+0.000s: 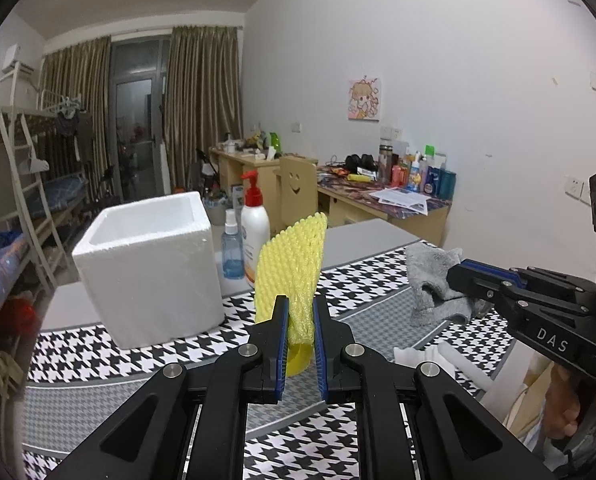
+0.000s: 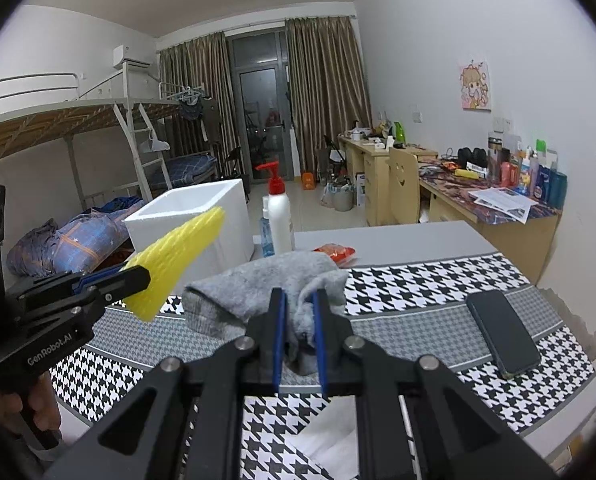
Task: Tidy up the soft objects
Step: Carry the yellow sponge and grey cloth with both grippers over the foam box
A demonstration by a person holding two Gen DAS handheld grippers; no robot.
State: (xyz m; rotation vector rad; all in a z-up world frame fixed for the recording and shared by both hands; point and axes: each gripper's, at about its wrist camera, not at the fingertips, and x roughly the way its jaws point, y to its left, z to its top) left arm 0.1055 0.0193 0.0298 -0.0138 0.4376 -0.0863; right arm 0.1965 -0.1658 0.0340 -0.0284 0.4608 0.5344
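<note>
The left gripper (image 1: 300, 322) is clamped on a yellow foam fruit net (image 1: 288, 264), the right gripper (image 2: 299, 320) on a grey cloth (image 2: 258, 280), both held above the houndstooth mat (image 1: 98, 344). Likely next: carry each over the white foam box (image 1: 146, 264), keep the pinch firm, and release only once the piece hangs inside the rim

Right gripper (image 2: 299, 304) pinches grey cloth (image 2: 258, 280); left gripper (image 2: 138, 276) clamps yellow foam net (image 2: 178, 252).
</note>
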